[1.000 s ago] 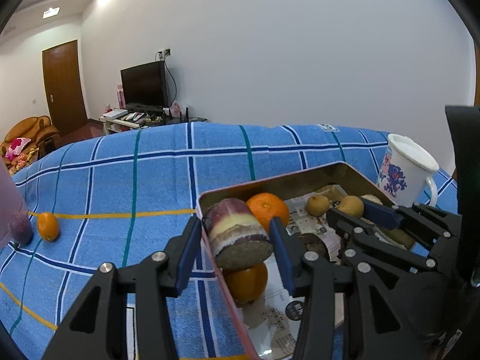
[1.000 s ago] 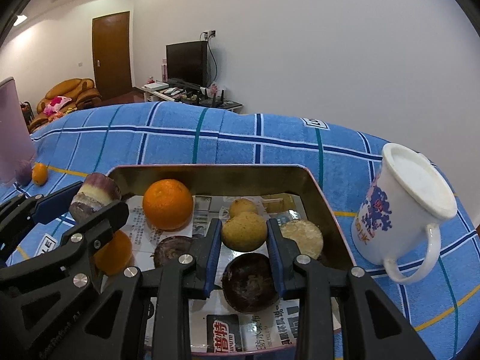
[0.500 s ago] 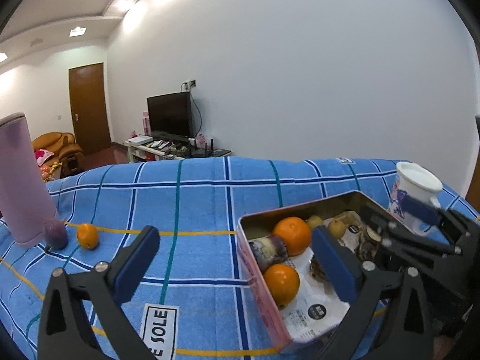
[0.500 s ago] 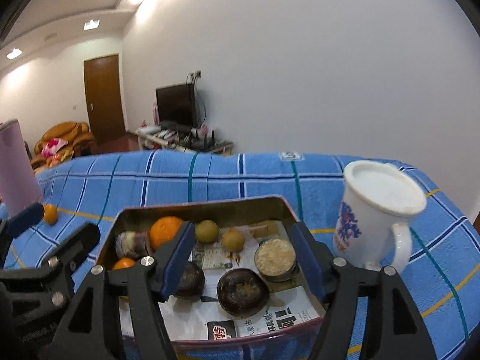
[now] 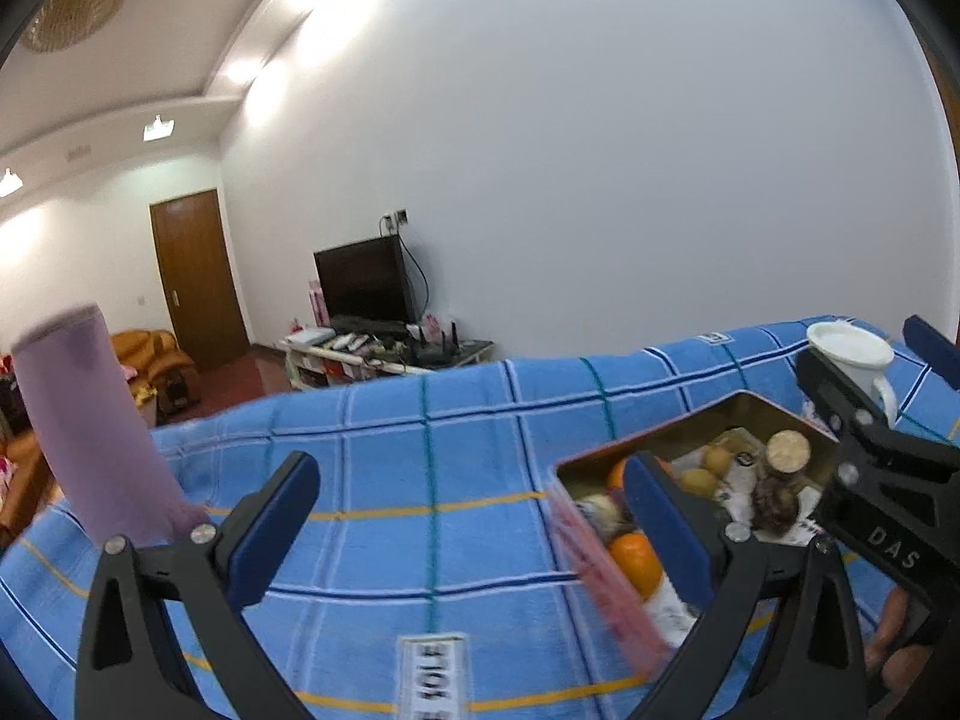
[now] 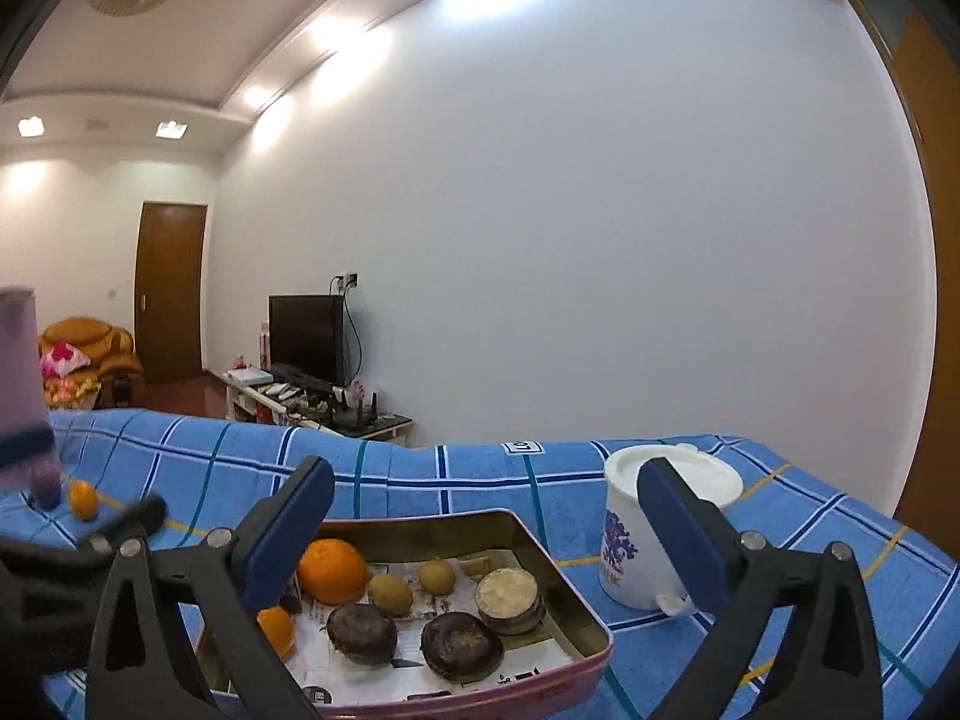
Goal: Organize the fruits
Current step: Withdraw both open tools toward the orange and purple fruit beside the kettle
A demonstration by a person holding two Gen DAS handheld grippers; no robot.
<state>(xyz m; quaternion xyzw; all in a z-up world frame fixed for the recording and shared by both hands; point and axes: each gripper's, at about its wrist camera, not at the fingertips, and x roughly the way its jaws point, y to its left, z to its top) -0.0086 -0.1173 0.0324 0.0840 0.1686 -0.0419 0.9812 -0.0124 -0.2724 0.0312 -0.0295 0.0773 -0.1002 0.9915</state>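
1. Blue plaid cloth (image 6: 456,480) covers the worktop, and on it sits a pink-sided tin (image 6: 591,657) lined with newspaper.
2. Inside the tin lie a large orange (image 6: 332,563), a smaller orange (image 6: 277,630), two yellowish fruits (image 6: 390,594), two dark round fruits (image 6: 362,633) and a cut pale-topped piece (image 6: 509,597).
3. Right claw (image 6: 486,528) has just been opening; its jaws stand wide with nothing between them.
4. Left claw (image 5: 468,516) is spread wide too, gripping nothing.
5. White printed mug (image 6: 636,546) stands just beside the tin.
6. One small orange (image 6: 82,499) lies well apart, near a lilac bottle (image 5: 90,432).
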